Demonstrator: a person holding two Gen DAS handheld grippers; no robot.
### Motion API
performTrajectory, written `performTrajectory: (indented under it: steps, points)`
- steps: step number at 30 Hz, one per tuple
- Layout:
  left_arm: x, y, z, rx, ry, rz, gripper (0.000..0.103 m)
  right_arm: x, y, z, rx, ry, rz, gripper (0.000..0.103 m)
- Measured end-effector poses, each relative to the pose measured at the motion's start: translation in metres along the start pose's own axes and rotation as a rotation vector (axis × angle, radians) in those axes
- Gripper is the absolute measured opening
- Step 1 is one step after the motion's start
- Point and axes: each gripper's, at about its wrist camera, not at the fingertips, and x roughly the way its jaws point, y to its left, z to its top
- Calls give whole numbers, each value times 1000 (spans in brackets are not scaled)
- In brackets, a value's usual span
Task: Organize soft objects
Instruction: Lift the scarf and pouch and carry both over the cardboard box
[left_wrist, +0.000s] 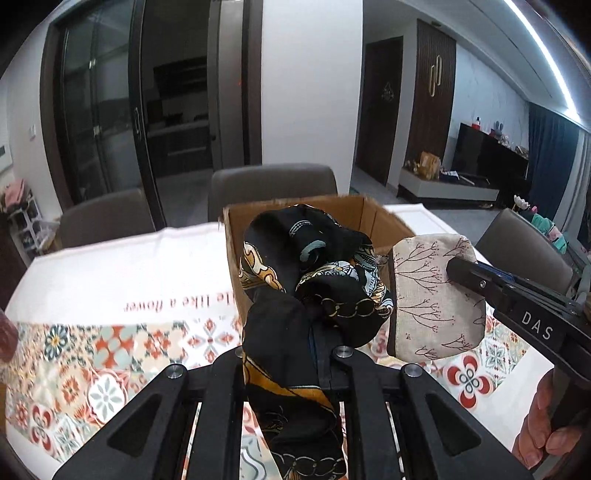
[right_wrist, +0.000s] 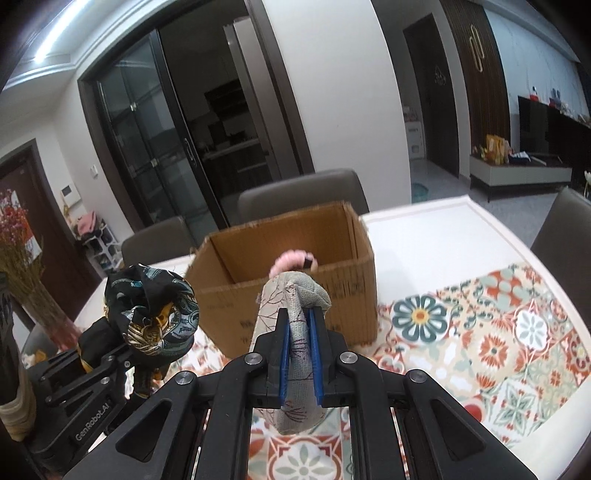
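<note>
Glossy silky scarf (left_wrist: 314, 280), coarse woven cloth pouch (left_wrist: 436, 299), matt corrugated cardboard box (right_wrist: 288, 273).

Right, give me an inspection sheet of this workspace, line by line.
Surface: white table partly covered by a patterned floral cloth.
Job's things: black patterned scarf bunched in the left tool; beige branch-print pouch clamped in the right tool; open cardboard box behind both, with something pink showing inside.
Clutter: dried flowers in a vase at the table's left edge.
Grippers: both tools shut on their items, held above the cloth, in front of the box.
Cables: nothing seen.
Surroundings: brown chairs around the table, glass sliding doors, TV cabinet.
</note>
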Motion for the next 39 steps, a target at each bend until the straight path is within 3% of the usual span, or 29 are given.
performTrajectory:
  steps: [20,29,39]
  points:
    - [-9,-1,85,82,-157,-5,13,-15,13,70,-52,-180,9,12]
    - [20,2,124,102,-175,5,14,2,13,101,-67,-206,-5,12]
    - [59,4,145,82,-170,4,14,38,5,119,-48,-162,-3,12]
